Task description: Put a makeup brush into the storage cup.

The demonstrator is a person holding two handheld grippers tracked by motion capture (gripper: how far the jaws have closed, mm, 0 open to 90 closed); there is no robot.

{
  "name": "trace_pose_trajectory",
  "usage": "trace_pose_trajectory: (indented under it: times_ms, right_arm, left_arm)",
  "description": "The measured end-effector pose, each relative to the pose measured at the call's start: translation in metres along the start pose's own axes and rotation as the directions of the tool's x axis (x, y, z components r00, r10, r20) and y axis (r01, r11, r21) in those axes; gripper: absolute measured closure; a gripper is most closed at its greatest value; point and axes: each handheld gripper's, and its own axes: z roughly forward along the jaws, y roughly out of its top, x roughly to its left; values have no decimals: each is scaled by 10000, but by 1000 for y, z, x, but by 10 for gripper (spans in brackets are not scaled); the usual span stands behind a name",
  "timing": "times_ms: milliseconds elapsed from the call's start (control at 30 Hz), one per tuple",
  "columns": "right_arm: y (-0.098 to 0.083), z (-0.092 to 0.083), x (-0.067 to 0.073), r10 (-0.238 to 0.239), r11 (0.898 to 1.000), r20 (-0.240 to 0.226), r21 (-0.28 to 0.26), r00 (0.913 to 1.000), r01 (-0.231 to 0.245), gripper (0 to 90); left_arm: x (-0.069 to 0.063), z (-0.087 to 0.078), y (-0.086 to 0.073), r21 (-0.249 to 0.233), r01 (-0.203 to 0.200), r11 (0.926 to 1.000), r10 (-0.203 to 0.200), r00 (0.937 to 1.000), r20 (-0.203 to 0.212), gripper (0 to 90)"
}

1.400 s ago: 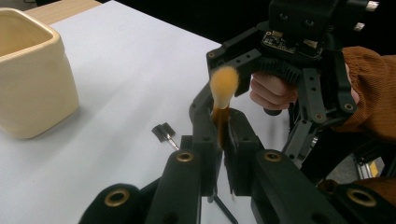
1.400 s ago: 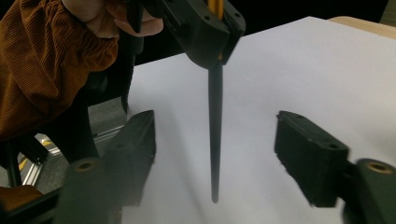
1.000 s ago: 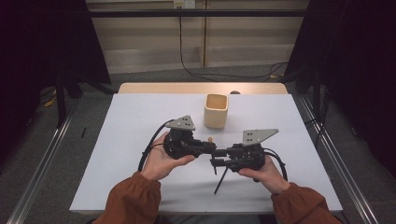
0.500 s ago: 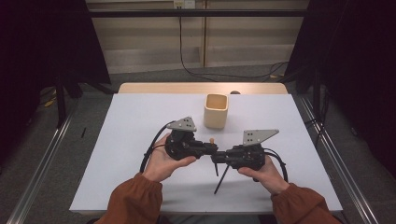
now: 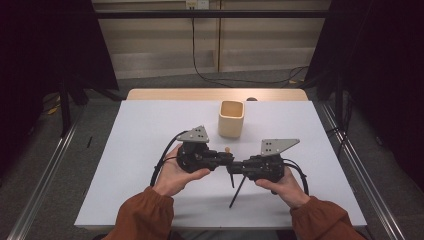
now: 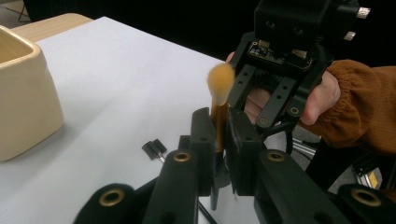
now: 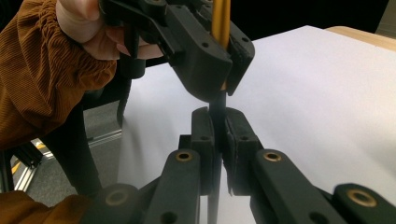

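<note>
Two pairs of tongs meet over the middle of the tabletop, both closed on one slim makeup brush with a gold ferrule, a soft tan tuft and a thin black handle. The left tongs pinch the gold ferrule just below the tuft, jaws nearly together; the right tongs are clamped on the black handle right beneath them, and in the high view that handle slants down toward the white tabletop. Such a brush looks very light and stiff along its shaft, but narrow and smooth, so it would likely swivel or slip in a loose pinch; the metal ferrule and the handle are the safe places to hold, while the tuft would crush or splay. Beyond the tongs, a small black part lies on the white surface, and a cream square ceramic holder stands open-topped farther back, well apart from the brush.
</note>
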Motion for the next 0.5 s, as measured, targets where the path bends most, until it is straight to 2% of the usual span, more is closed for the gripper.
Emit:
trace_pose_trajectory:
  times_ms: [233, 333, 400, 467, 500]
  right_arm:
    - [0, -1, -1, 17, 10000, 93, -31, 10000, -16, 835]
    - [0, -2, -1, 34, 10000, 136, -74, 9999, -33, 835]
    - [0, -2, -2, 28, 10000, 143, -62, 9999, -27, 835]
    - [0, -2, -2, 16, 10000, 145, -51, 9999, -16, 835]
    - [0, -2, -2, 6, 10000, 153, -53, 9999, -5, 835]
  left_arm:
    - [1, -4, -3, -455, -37, 9990, 32, 9999, -112, 666]
    - [1, -6, -4, -537, -37, 9986, 21, 9996, -293, 592]
    - [0, -7, -4, -547, -167, 9984, 138, 9985, -527, 459]
    - [-1, -8, -5, -807, -91, 9967, 37, 9977, -671, 342]
    - [-1, -10, -5, -861, -195, 9961, 128, 9969, -776, 295]
